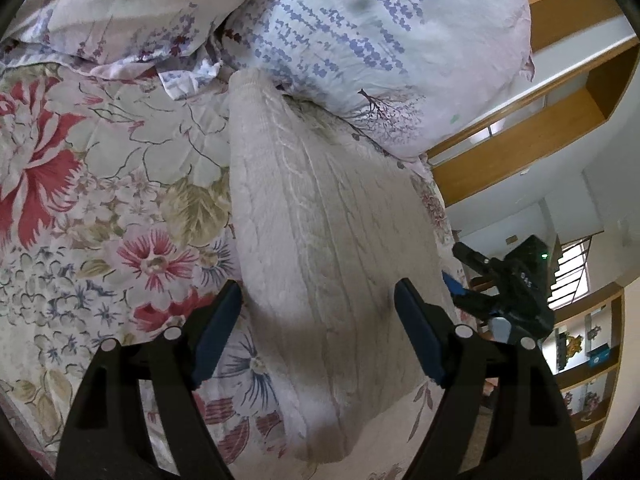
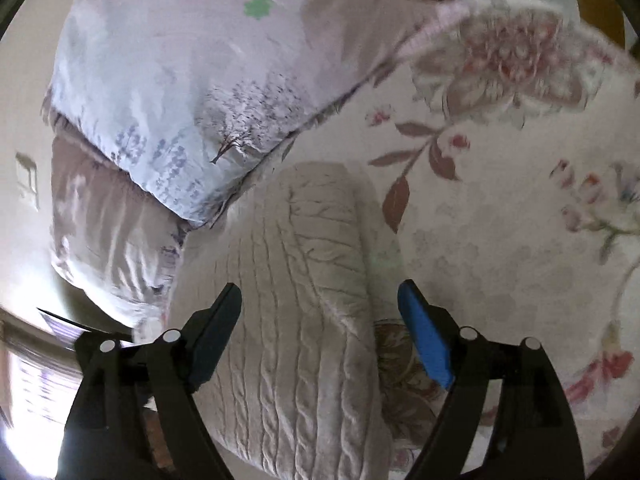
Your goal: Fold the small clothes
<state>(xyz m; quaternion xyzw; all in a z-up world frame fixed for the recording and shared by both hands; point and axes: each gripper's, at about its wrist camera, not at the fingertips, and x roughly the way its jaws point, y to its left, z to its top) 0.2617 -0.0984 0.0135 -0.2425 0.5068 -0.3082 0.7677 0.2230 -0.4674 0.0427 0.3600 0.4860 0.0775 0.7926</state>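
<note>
A cream cable-knit garment (image 1: 320, 216) lies folded in a long narrow strip on the floral bed sheet (image 1: 112, 184), its far end touching the pillows. My left gripper (image 1: 318, 304) is open and empty, hovering over the strip's near part. The right gripper (image 1: 456, 272) shows at the strip's right edge in the left wrist view. In the right wrist view the knit garment (image 2: 304, 288) runs up the middle, and my right gripper (image 2: 320, 304) is open and empty above it, its jaws straddling the garment's right part.
Two pillows (image 1: 384, 40) with blue-purple print lie at the bed's head; one also shows in the right wrist view (image 2: 192, 92). A wooden headboard (image 1: 520, 140) and wooden shelves (image 1: 588, 360) stand right of the bed. The floral sheet (image 2: 500, 240) spreads right of the garment.
</note>
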